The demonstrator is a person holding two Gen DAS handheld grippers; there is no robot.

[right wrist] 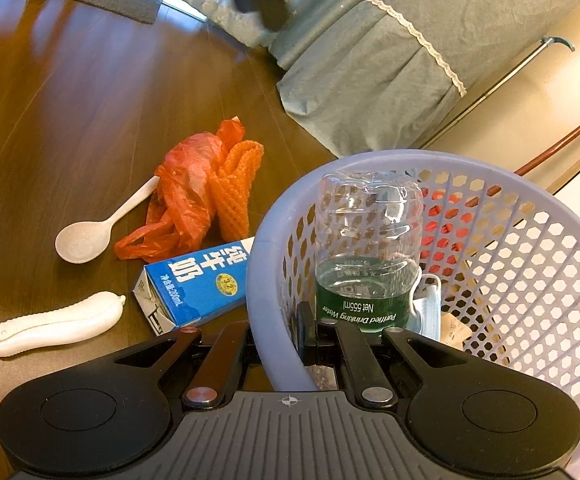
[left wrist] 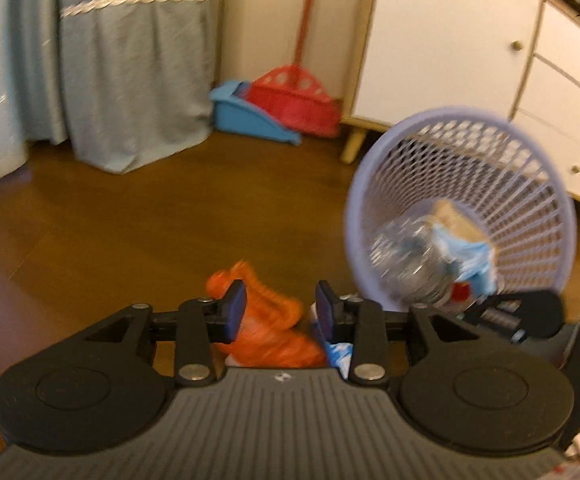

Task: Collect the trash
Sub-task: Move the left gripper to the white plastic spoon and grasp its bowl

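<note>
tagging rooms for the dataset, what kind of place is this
Probably a bedroom at home: a skirted bed cover hangs to the wood floor, with a white drawer cabinet and a broom and dustpan nearby.

one basket point(right wrist: 265, 280), one bottle point(right wrist: 370, 240), perhaps one mask point(right wrist: 430, 304)

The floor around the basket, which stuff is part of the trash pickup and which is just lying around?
Trash job: lilac basket, held at its rim by the right gripper; bottle and face mask inside; orange plastic bag, orange foam net, milk carton on the floor.

Probably just lying about: spoon, white corded device, broom, dustpan.
</note>
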